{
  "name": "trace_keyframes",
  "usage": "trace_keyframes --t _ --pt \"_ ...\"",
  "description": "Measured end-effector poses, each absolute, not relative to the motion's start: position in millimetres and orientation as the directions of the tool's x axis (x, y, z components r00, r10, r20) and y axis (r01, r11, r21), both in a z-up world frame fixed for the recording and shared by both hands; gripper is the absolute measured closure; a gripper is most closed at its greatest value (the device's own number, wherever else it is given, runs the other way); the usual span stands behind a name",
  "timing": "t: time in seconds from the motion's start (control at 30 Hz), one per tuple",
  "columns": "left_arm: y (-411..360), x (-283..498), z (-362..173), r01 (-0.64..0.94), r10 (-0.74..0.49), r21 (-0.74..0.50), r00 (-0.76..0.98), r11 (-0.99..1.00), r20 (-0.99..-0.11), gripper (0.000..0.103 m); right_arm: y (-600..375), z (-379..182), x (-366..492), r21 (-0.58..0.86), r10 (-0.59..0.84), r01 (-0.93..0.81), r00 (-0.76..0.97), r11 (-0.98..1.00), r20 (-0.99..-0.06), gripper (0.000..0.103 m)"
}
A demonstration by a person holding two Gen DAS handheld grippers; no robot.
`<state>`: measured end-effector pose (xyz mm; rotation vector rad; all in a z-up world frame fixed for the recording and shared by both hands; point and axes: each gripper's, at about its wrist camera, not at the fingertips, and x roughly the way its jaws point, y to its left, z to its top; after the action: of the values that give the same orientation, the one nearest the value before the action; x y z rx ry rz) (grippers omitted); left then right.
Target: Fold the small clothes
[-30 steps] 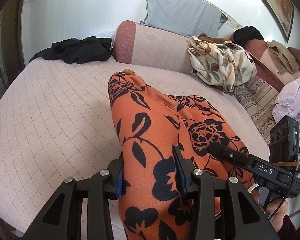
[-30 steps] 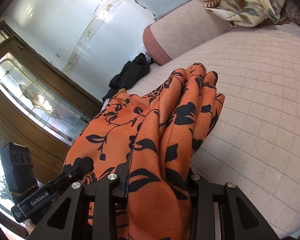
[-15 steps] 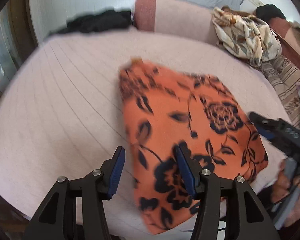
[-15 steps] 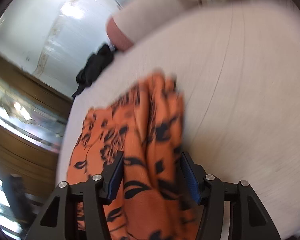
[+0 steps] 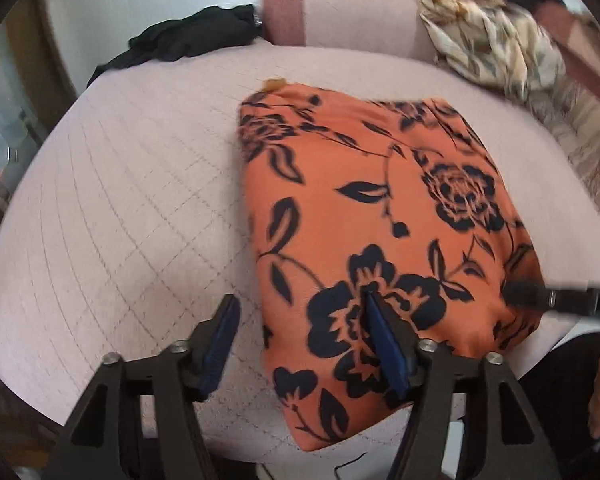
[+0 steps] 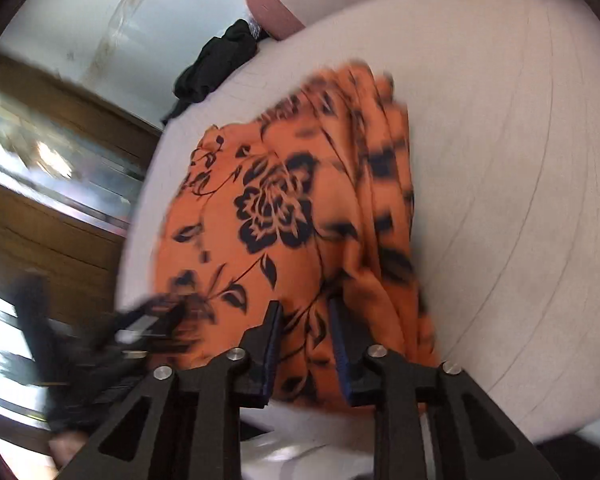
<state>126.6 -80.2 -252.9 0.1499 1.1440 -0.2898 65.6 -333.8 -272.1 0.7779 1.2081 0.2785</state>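
An orange garment with a black flower print [image 5: 364, 216] lies folded flat on the pink quilted bed [image 5: 132, 208]. My left gripper [image 5: 300, 312] is open and empty, above the garment's near left edge; its right finger [image 5: 384, 336] is over the cloth. In the right wrist view the garment [image 6: 292, 216] lies ahead, with bunched folds on its right side. My right gripper [image 6: 304, 320] is open over the garment's near edge and holds nothing. The right gripper also shows at the right in the left wrist view [image 5: 548, 300].
A black garment [image 5: 196, 36] lies at the bed's far left corner. A pink bolster [image 5: 340, 12] runs along the back. A cream floral cloth [image 5: 488, 52] and other clothes are piled at the far right. A wooden glass-paned door [image 6: 52, 184] stands left.
Both grippers let go of the orange garment and pulled back toward me. The garment dropped from a lifted bundle to lie flat on the bed.
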Motion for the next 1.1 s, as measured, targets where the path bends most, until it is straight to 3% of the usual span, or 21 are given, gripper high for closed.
trace_keyframes --t 0.2,0.4,0.57,0.7,0.83,1.1 --pt "-77 129 -231 0.316 -0.153 0.001 0.461 0.949 -0.874 0.033 -324 -248 68 0.623 0.563 0.147 0.309 0.768 -0.767 0.076" --pt "-81 167 -211 0.266 -0.147 -0.005 0.516 0.964 -0.844 0.033 -331 -201 113 0.629 0.516 0.104 0.476 0.771 -0.712 0.076" --pt "-103 209 -225 0.269 -0.112 0.036 0.515 0.962 -0.85 0.033 -332 -222 174 0.632 0.494 0.175 0.483 0.755 -0.723 0.076" --pt "-118 224 -262 0.291 -0.048 0.089 0.433 0.953 -0.9 0.032 -334 -272 202 0.617 0.486 0.298 0.41 0.728 -0.772 0.076" --pt "-118 220 -268 0.293 -0.035 0.092 0.403 0.952 -0.915 0.029 -348 -293 186 0.67 0.527 0.318 0.431 0.671 -0.732 0.076" --pt "-103 162 -223 0.284 -0.057 0.096 0.488 0.954 -0.871 0.027 -360 -243 127 0.664 0.503 0.22 0.497 0.715 -0.707 0.075"
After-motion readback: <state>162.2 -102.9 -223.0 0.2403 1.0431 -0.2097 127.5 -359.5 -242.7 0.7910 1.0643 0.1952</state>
